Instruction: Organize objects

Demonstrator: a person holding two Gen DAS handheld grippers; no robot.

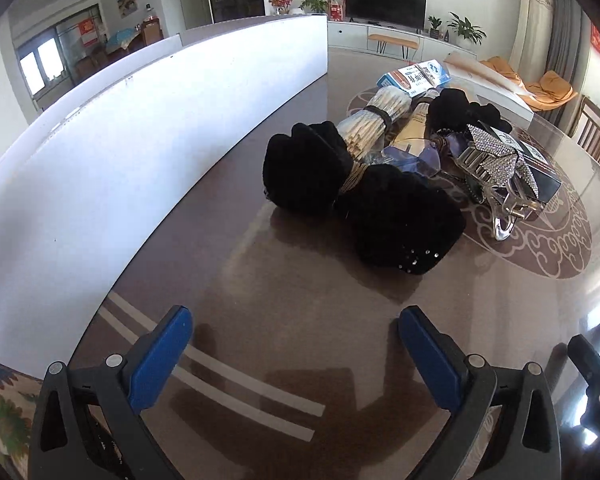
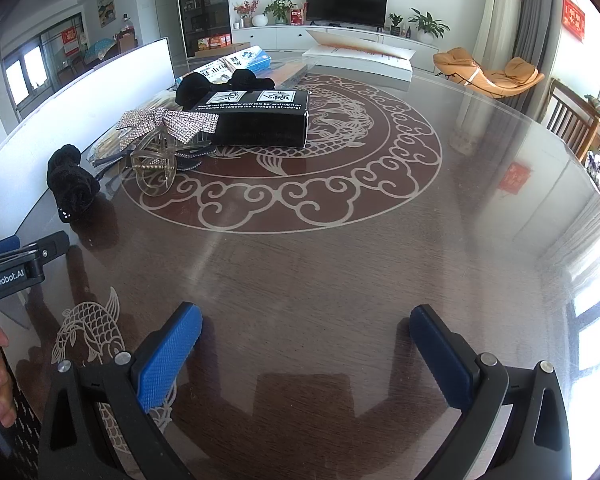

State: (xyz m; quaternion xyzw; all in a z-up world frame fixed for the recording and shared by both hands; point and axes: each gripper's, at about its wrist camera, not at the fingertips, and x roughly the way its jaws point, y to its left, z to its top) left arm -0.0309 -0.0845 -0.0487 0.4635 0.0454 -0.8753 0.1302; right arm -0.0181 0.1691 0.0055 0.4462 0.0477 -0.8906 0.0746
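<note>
Left claw [image 1: 296,354] and right claw [image 2: 306,354] wide open, empty, above table [image 2: 340,264].

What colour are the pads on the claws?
Blue, on black frames. The textured pads show best in the right wrist view.

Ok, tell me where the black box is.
In the right wrist view the black box lies upper left on the table, behind the rhinestone bow clip.

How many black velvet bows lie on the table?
2. One black bow lies nearest the left gripper; another black bow sits behind the pile. Others may be hidden.
</note>
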